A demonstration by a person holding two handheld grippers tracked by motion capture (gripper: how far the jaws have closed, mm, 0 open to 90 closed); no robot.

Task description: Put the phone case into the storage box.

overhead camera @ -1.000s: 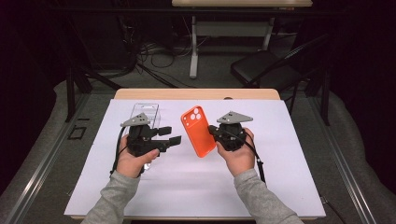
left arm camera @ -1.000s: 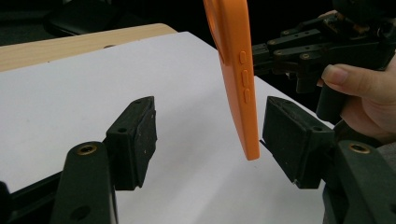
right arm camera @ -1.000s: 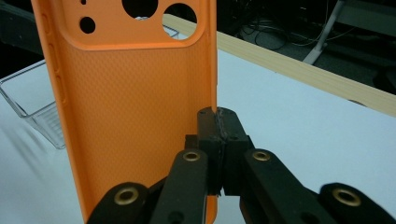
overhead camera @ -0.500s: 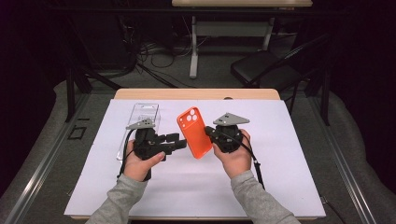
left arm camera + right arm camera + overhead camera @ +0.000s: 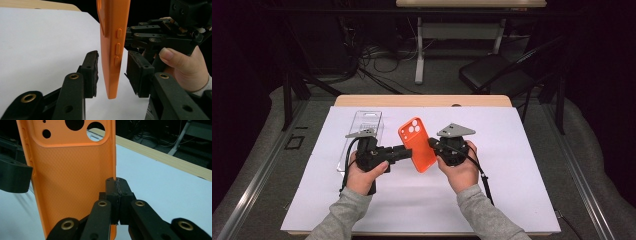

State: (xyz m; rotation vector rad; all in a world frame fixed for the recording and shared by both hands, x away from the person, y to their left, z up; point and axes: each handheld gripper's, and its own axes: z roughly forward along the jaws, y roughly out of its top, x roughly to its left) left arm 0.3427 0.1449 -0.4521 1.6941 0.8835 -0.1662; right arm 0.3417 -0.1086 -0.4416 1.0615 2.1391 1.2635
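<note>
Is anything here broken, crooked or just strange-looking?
Nothing looks damaged or spilled. The orange rubbery phone case is held up off the white table cover, pinched at one edge by the right claw. The left claw has just been closing around it, pads not yet pressing. A clear plastic package lies flat behind.

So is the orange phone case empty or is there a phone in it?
Empty. The right gripper view looks into the phone case: bare textured lining, and the table shows through a camera hole.
</note>
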